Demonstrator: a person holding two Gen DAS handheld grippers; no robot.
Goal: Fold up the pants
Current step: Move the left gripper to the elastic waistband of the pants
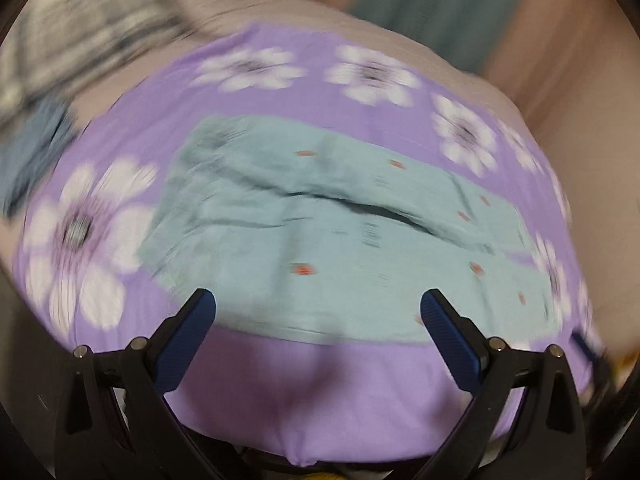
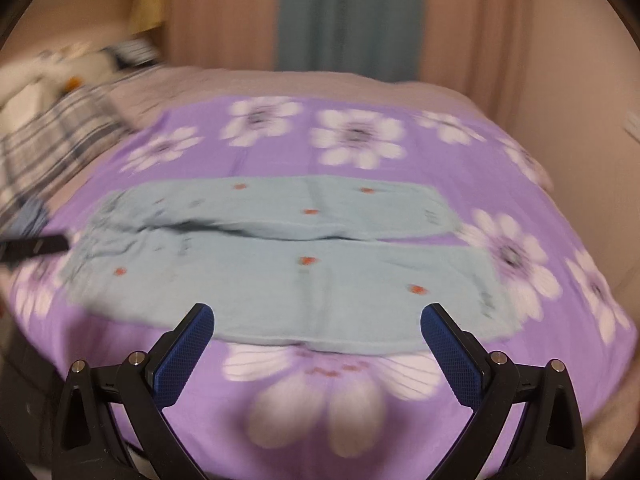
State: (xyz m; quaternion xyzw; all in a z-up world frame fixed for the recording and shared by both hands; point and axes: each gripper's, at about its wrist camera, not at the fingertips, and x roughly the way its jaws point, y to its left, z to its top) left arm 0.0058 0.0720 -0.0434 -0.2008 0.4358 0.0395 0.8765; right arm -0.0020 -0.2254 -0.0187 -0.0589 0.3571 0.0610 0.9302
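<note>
Light blue pants (image 1: pixel 320 240) with small red dots lie spread flat on a purple sheet with white flowers (image 1: pixel 300 392). Their waist is at the left and their two legs run side by side to the right. They also show in the right wrist view (image 2: pixel 288 272). My left gripper (image 1: pixel 318 306) is open and empty, above the pants' near edge. My right gripper (image 2: pixel 316 320) is open and empty, over the near leg's front edge. Both views are blurred by motion.
The purple sheet (image 2: pixel 480 152) covers a bed. A plaid cloth (image 2: pixel 52 136) and a blue cloth (image 1: pixel 28 152) lie at the left. Pink and teal curtains (image 2: pixel 348 12) hang behind. A dark object (image 2: pixel 36 246) juts in at the right wrist view's left edge.
</note>
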